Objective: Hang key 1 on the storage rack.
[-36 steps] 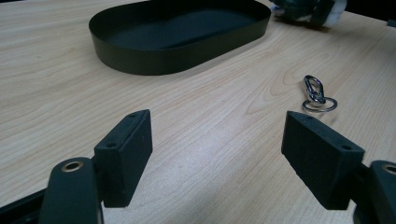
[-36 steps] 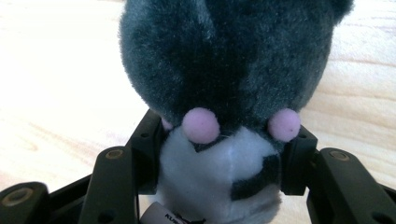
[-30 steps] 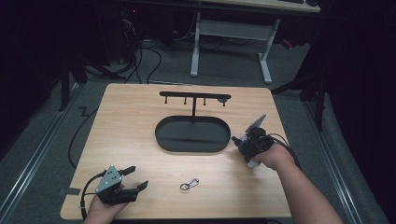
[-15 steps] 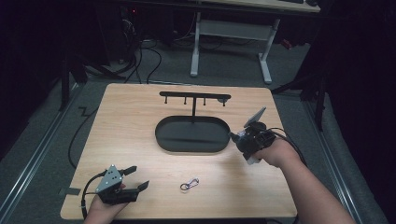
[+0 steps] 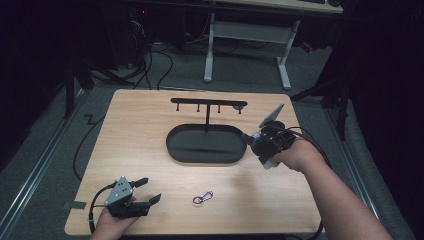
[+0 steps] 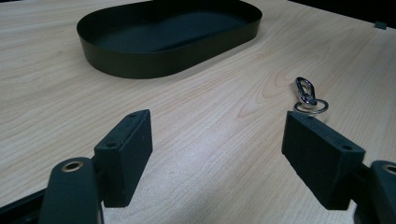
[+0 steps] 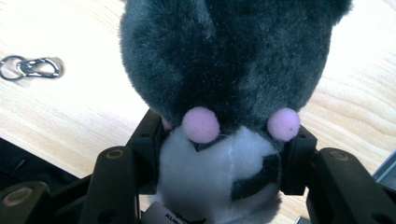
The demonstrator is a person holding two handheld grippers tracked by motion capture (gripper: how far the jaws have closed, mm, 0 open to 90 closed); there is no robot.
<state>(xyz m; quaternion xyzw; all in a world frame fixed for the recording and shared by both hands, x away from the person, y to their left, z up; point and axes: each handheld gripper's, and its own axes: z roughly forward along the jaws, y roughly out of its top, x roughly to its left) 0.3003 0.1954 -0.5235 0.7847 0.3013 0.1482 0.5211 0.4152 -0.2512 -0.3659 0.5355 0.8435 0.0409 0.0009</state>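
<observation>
1. Since the earlier frames the right gripper point(image 5: 252, 142) has drifted slightly left and farther, toward the right end of the oval tray point(image 5: 176, 151); the left gripper point(image 5: 148, 190) has stayed at the near left corner of the table point(image 5: 140, 125).
2. In the high view the plush toy point(image 7: 224, 88) is hard to make out, a dark lump at the front of the right gripper. The right gripper view shows it plainly: dark grey fur, white front, two pink dots, its top cut off by the frame edge, with the jaws pressed against its two sides. A label at its base is too cropped to read.
3. The left gripper's jaws stand wide apart with nothing between them, low over the wood.
4. Counted: one tray, one black hook stand point(image 5: 208, 105) rising from it with a crossbar whose small pegs are too fine to count surely, one metal clasp point(image 5: 202, 198) lying near the table's near edge, right of the left gripper, and one plush toy.
5. Past the far edge, the white desk legs point(image 5: 245, 45) fade into darkness.
</observation>
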